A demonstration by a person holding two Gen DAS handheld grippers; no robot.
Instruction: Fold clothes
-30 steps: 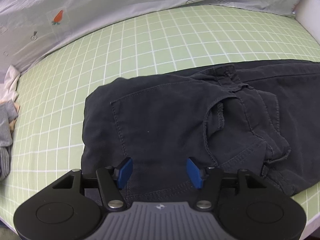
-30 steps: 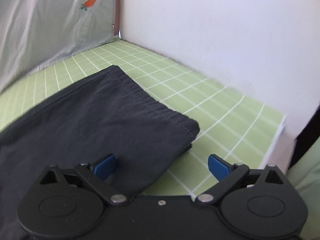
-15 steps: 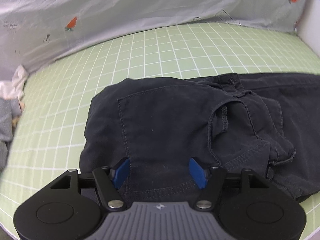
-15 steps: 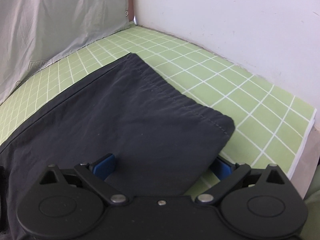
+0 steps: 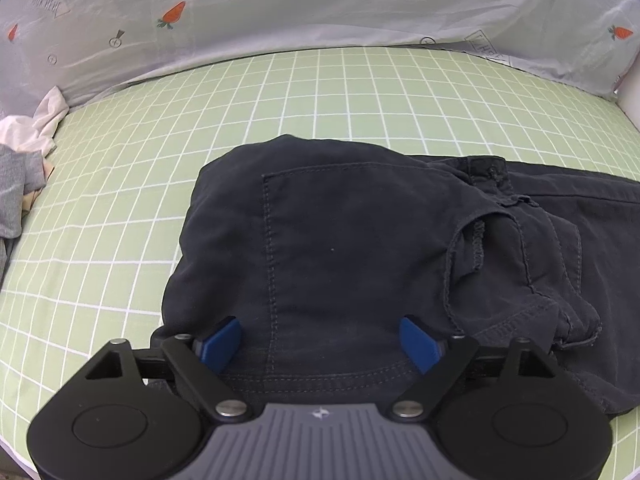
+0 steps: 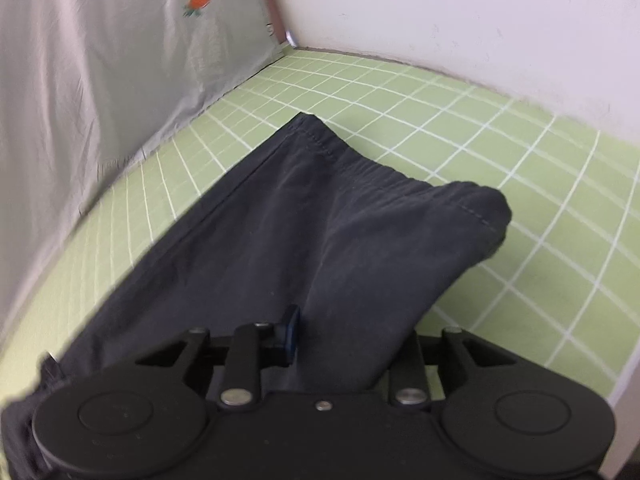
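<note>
Dark navy trousers [image 5: 352, 248] lie on a green grid-patterned sheet [image 5: 320, 96]. In the left wrist view I see the waist end with a back pocket. My left gripper [image 5: 320, 340] is open, its blue pads to either side of the waistband edge. In the right wrist view the trouser leg end [image 6: 340, 216] is bunched and lifted off the sheet. My right gripper [image 6: 344, 340] is shut on the leg fabric; one blue pad [image 6: 291, 336] shows, the other is hidden under cloth.
A pale grey curtain with carrot prints [image 5: 280, 12] hangs along the far side. White and grey garments [image 5: 24, 152] are piled at the left. A white wall [image 6: 480, 20] borders the bed on the right, the bed edge [image 6: 624, 384] near my right gripper.
My right gripper has closed on the trouser leg end and lifted it, so the cloth now bunches. My left gripper has moved in over the waistband and stays open.
</note>
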